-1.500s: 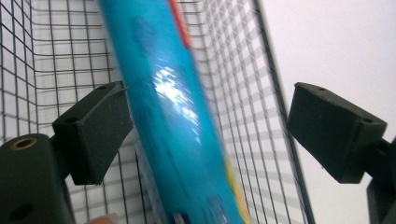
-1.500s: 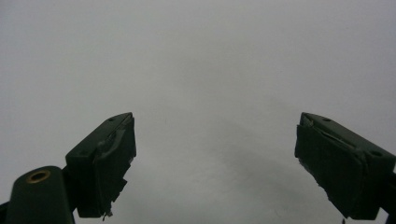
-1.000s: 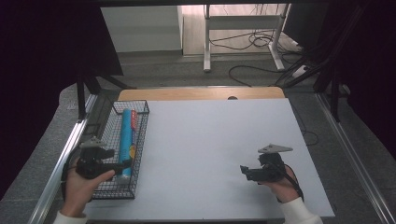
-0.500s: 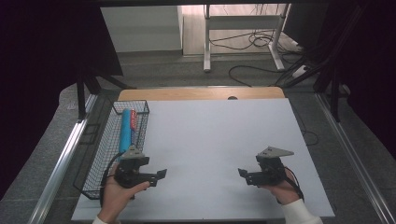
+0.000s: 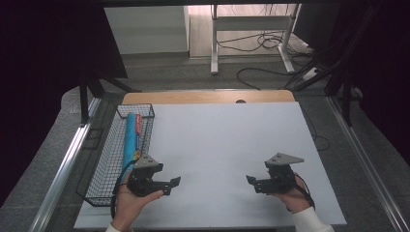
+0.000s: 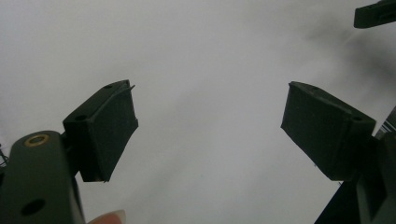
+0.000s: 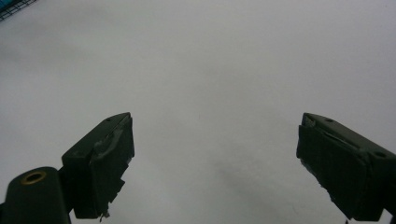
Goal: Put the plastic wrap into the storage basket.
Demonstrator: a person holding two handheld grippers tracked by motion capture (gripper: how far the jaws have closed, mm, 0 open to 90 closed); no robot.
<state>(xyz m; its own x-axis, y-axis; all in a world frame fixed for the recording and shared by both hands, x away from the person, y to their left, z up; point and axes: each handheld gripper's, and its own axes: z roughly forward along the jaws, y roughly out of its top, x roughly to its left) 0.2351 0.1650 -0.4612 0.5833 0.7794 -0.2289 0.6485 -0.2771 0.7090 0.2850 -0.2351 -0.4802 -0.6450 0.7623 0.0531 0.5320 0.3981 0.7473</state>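
tube (image 5: 130, 140), long and blue, lies in wire basket (image 5: 104, 166); left gripper (image 5: 173, 184) closing empty, right gripper (image 5: 250, 181) opening empty.

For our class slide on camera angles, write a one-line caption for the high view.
Two hand-held grippers, left and right, open over a white table; a blue tube lies in the wire basket.

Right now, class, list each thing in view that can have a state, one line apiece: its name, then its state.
Left gripper: open, nothing between its fingers, over the white table.
Right gripper: open, holding nothing, over the table.
Wire basket: upright at the table's left edge, loaded.
Blue tube: lying flat lengthwise inside the basket.
Red item: lying beside the tube in the basket.
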